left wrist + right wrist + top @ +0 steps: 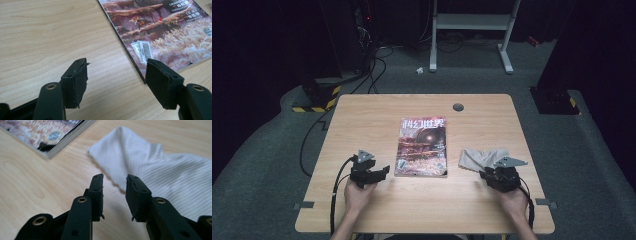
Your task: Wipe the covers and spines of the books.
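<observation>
closed magazine (422, 147) lies flat mid-table; pale ribbed cloth (481, 158) lies crumpled just to its right.

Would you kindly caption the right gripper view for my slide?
Right gripper, jaws open, poised at the edge of a white cloth beside a magazine.

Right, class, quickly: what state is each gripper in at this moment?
Left gripper: open, holding nothing, beside the magazine.
Right gripper: open, holding nothing, at the edge of the white cloth.

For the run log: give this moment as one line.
left hand-held gripper: open, at magazine corner | right hand-held gripper: open, at white cloth edge | nothing held | table: magazine centre, cloth right
</observation>
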Tool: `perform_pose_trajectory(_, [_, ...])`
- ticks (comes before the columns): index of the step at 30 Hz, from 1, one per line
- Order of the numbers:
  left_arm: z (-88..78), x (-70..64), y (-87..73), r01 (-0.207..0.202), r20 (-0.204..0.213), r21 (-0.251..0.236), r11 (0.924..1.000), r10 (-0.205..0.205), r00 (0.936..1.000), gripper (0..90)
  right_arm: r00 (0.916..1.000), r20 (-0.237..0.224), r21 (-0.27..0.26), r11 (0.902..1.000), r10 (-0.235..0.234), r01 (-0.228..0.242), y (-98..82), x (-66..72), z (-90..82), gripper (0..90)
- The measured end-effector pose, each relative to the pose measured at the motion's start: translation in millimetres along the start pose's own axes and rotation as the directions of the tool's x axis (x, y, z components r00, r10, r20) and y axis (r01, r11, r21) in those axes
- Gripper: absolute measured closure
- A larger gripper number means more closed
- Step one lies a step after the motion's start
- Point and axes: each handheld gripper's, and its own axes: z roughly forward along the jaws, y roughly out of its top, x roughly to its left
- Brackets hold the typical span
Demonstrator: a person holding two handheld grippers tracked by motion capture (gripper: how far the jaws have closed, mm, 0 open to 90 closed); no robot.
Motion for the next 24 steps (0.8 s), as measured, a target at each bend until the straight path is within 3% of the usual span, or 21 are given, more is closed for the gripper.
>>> perform_pose_trajectory(8, [-4.7,-6.3,-12.6,-0.021,-0.018,-0.016,0.9996,0.021,0.9996,34.1,0.9998,0.004,-0.009,0.9997,0.021,-0.021,-19.1,4.4,1.4,67.3])
perform_pose_trajectory(17, [-5.7,-6.3,-27.6,-0.045,-0.041,-0.029,0.9986,0.044,0.9982,33.8,0.9987,0.044,-0.015,0.9996,-0.025,0.026,-27.1,12.3,4.5,65.5])
perform_pose_trajectory(24, [-1.3,-8.3,-35.7,-0.074,-0.066,-0.012,0.9971,0.073,0.9951,33.1,0.9956,0.074,-0.018,0.9981,-0.057,0.059,-28.9,15.9,4.5,60.6])
